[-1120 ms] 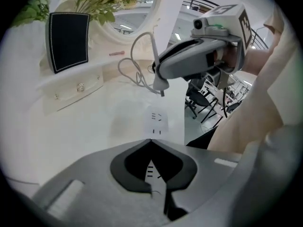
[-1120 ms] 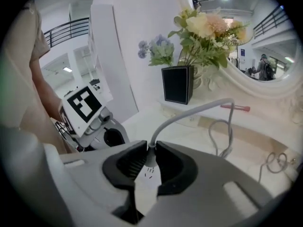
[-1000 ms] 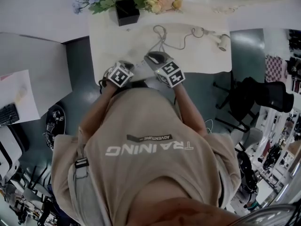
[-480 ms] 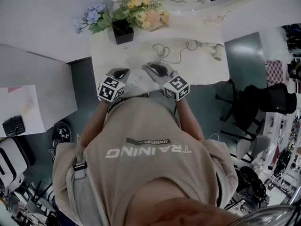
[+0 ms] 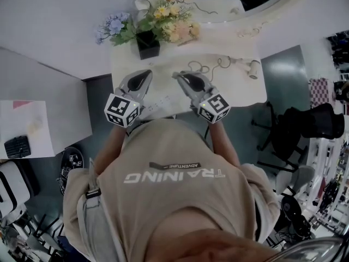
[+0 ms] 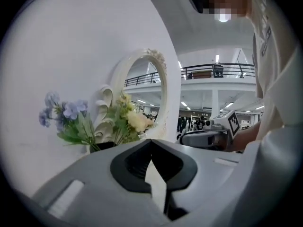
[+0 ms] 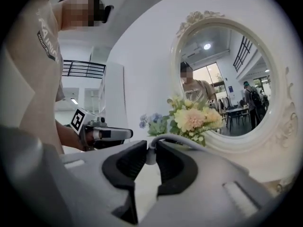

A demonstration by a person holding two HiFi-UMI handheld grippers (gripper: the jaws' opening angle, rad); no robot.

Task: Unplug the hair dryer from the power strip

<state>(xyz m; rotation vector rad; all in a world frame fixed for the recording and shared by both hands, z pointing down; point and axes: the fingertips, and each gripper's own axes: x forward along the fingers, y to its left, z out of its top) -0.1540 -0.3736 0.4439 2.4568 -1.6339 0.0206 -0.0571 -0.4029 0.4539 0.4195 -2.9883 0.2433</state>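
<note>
My R gripper (image 7: 150, 150) is clamped on the plug (image 7: 150, 156). The white plug body is pinched right at the jaw tips, and its grey cord (image 7: 180, 137) arcs off toward 3 o'clock. Can't see the prongs.

My L gripper (image 6: 150, 143) is closed w/ nothing in it. The tips meet, and only bare tabletop shows thru the gap lower down.

From the head view, both tools hover over the white table (image 5: 240, 91). L gripper (image 5: 145, 74) is at 10 o'clock of my chest and R gripper (image 5: 177, 75) at 12, tips near each other but apart.

The strip (image 5: 162, 101) lies on the table betw. the two tool bodies, at about 7 o'clock from the R tips. Can't tell from here if the plug is fully clear of it.

The dryer (image 5: 252, 69) lies near the table's far R corner, at 3 o'clock from the R tips and well apart. The cord loops across the top betw. them.

Flowers (image 5: 158, 23) in a black vase (image 5: 148, 43) stand at 12 o'clock from the L tips, near the wall. The oval mirror (image 7: 227, 79) is behind them.
</note>
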